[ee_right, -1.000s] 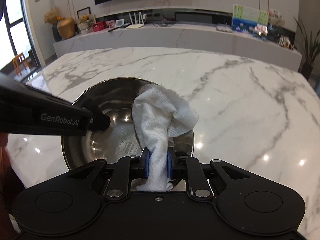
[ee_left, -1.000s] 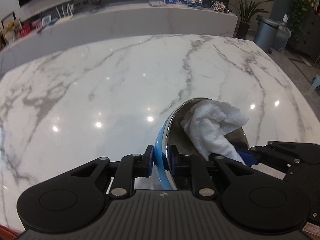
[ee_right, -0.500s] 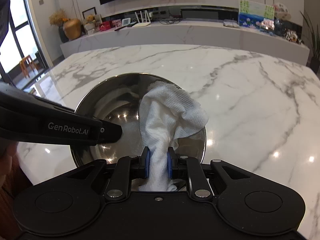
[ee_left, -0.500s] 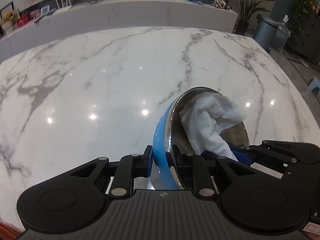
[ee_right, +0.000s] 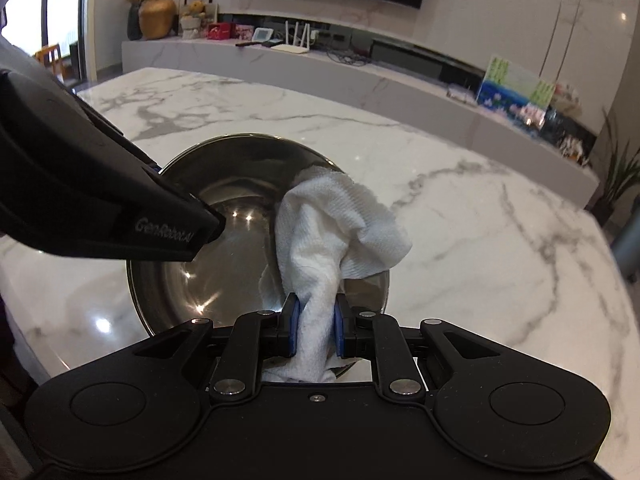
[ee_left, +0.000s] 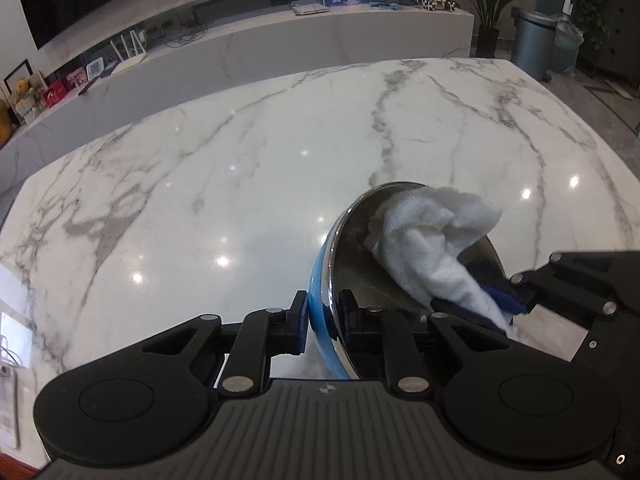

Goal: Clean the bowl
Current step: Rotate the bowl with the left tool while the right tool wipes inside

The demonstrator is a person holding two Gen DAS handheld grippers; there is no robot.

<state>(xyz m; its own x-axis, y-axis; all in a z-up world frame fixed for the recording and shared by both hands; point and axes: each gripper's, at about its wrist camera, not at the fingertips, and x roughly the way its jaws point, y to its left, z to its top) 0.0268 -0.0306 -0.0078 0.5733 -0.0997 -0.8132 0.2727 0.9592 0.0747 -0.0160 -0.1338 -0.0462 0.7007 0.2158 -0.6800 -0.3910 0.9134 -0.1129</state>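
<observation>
Bowl (ee_right: 224,240) sits tipped on the marble table (ee_left: 240,184), blue outside, steel inside, its open mouth turned toward the right gripper (ee_right: 314,330). Left gripper (ee_left: 324,320) pinches the near rim, 1 pad on the blue outer wall and 1 inside, jaws nearly closed w/ only the thin wall between.

Right gripper is clamped hard on a bunched white cloth (ee_right: 336,224); the free end of the cloth lies vs. the far right part of the inner wall, spilling over the rim there.

Key relation: from the right gripper the bowl's inside lies straight ahead and a bit left of the cloth, so the unwiped-looking steel is to the left and down toward the bottom. Left gripper's body crosses that left side, so a sweep that way probably has limited room. Right gripper is the 1 nearer the work; the left only steadies.
</observation>
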